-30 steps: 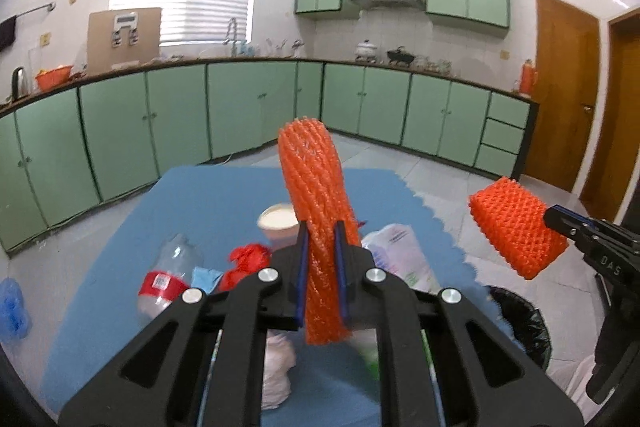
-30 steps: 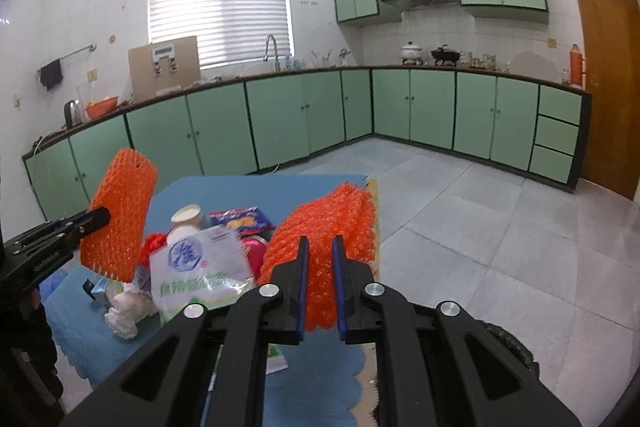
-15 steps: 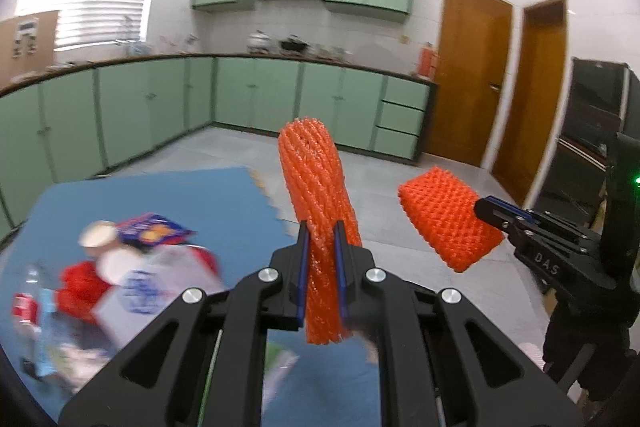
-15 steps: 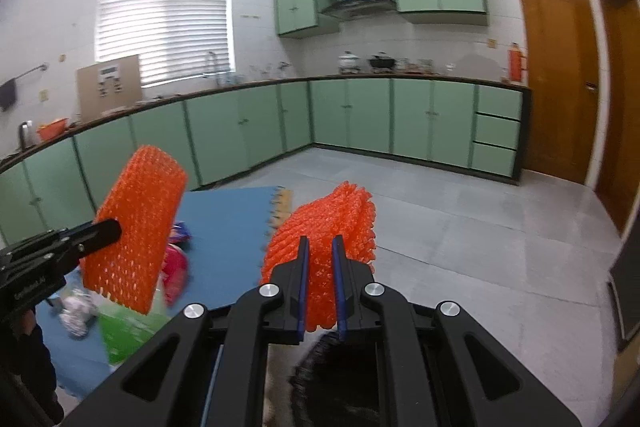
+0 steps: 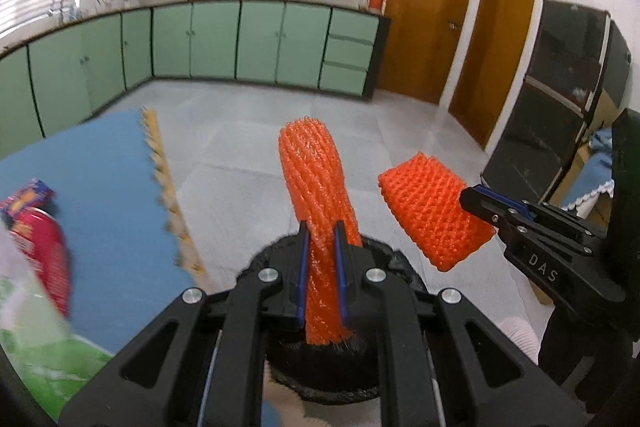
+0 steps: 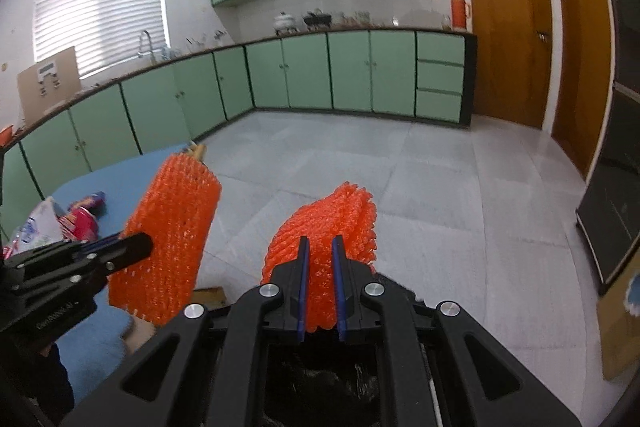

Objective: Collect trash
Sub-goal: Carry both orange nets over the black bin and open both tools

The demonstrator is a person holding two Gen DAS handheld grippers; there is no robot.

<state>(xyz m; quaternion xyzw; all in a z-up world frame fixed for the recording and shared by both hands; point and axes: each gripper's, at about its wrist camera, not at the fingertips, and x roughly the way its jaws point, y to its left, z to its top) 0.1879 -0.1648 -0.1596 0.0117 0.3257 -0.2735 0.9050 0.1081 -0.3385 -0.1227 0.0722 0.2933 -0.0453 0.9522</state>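
My left gripper [image 5: 320,239] is shut on an orange foam net sleeve [image 5: 314,179] that stands upright between its fingers. My right gripper [image 6: 319,251] is shut on a second orange foam net [image 6: 332,223]. Each gripper shows in the other's view: the right one [image 5: 472,197] holds its net [image 5: 434,215] to the right, the left one [image 6: 140,247] holds its sleeve [image 6: 172,239] to the left. Both hang above a bin lined with a black bag [image 5: 316,359], which also shows under the right gripper [image 6: 320,371].
A blue-covered table [image 5: 92,195] lies to the left with a red packet [image 5: 40,251], a green-white bag [image 5: 32,339] and other trash on it. Grey tiled floor [image 6: 400,179] spreads ahead to green cabinets [image 6: 320,75]. Dark shelving [image 5: 560,115] stands at the right.
Both grippers have swung right, away from the table's trash, with their nets still held. They now hang over the black-lined bin.
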